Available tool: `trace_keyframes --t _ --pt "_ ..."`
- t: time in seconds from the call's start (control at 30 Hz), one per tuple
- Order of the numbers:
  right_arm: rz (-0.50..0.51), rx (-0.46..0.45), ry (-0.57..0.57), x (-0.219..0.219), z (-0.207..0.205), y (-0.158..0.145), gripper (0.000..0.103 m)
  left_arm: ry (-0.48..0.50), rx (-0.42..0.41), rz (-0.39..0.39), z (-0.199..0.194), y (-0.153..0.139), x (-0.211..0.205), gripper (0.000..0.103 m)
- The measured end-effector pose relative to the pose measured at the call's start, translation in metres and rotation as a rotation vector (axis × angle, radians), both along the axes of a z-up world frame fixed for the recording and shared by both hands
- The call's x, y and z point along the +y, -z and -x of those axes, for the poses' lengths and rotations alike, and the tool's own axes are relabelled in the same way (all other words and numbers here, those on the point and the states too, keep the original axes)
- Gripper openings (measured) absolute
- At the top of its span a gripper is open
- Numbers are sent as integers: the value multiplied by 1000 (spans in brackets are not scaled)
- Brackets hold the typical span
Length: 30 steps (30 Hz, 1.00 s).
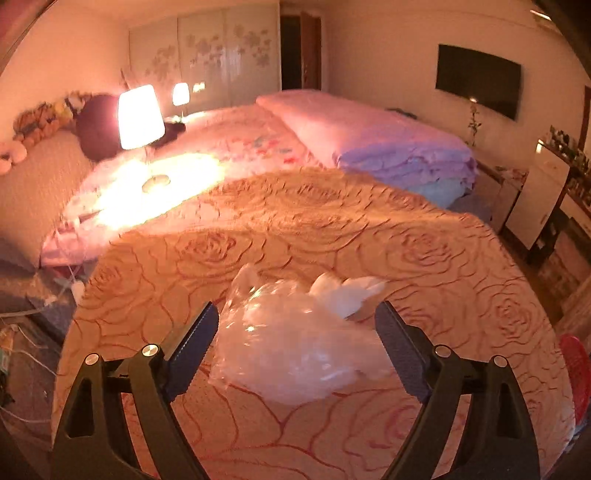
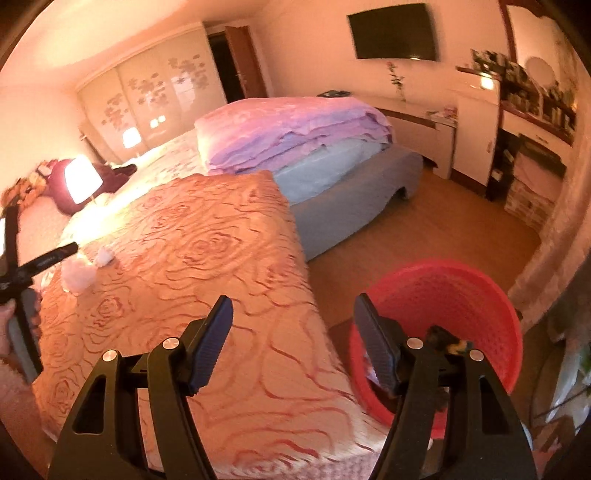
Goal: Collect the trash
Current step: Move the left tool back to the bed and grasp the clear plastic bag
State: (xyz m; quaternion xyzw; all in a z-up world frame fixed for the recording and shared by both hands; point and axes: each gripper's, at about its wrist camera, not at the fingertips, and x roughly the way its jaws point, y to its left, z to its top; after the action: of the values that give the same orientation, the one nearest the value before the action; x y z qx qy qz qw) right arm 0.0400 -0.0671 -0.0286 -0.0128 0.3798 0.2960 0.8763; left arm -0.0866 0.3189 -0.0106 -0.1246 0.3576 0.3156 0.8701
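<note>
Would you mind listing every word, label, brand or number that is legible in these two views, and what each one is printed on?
None can be read.
Left tool: pale lettering runs along its black finger in the right wrist view, too small and blurred to read.
Dark wall-mounted television screen: no text visible.
Round red plastic mesh basket: no label visible.
Shelf items beside the white cabinet: too blurred to tell.

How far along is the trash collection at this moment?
Done: some scraps already lie in the red basket beside the bed. In hand: the open left gripper frames the crumpled clear plastic on the orange blanket without gripping it. Left: that plastic and the white paper behind it. The right gripper is open, empty.
</note>
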Motion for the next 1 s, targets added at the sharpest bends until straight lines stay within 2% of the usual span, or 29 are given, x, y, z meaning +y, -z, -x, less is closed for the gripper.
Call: trace_keyframes --t 0.17,0.23,0.3,0.33,0.43,0.6,0.77,1.0 --pt "21 -20 -82 37 2 -8 66 -14 -11 62 10 19 16 81" --pt "31 -21 -122 57 3 -9 66 -13 -4 86 15 27 20 65" --pt "42 -24 -157 75 3 -9 66 -10 -33 115 20 29 24 62" --pt "47 -26 -174 85 4 -10 66 -11 -48 120 23 28 25 56" --pt "63 -34 -229 115 7 -9 66 -18 -75 113 29 24 25 49" --pt "85 -52 -309 166 10 -5 66 -49 -106 100 37 24 28 45" --pt "86 -38 -384 217 10 2 66 -109 -80 36 38 25 29 45" --pt "95 -61 -474 283 14 6 66 -137 -98 42 44 23 33 45"
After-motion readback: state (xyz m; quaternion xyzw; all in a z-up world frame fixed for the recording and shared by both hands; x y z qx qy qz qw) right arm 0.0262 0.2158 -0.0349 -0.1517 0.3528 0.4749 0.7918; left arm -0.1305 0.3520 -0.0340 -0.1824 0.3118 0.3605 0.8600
